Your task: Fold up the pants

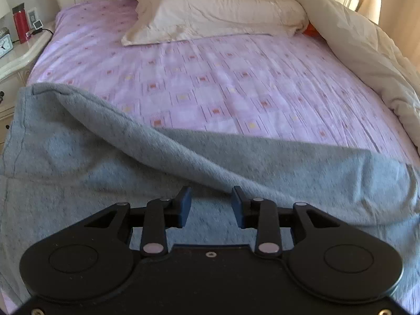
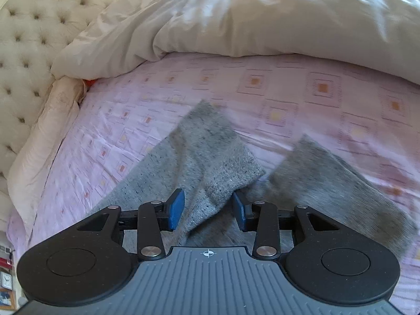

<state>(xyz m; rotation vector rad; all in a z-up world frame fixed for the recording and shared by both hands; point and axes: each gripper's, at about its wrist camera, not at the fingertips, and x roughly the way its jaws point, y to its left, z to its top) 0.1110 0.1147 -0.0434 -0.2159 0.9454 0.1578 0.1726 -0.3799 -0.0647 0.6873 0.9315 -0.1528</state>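
Left claw (image 1: 211, 207): blue pads parted, nothing pinched, poised over pants (image 1: 78, 162). Right claw (image 2: 207, 210): pads likewise apart, a fold of the cloth rising between them, untouched by either pad. Pants: grey heathered knit, dark-flecked, soft and thick; spread on bed (image 1: 210, 84) with pink patterned sheet; one edge rolled over in a long diagonal ridge; two leg ends lying apart, slightly splayed. Cream pillow (image 1: 210, 10) and duvet (image 2: 262, 13) beyond.
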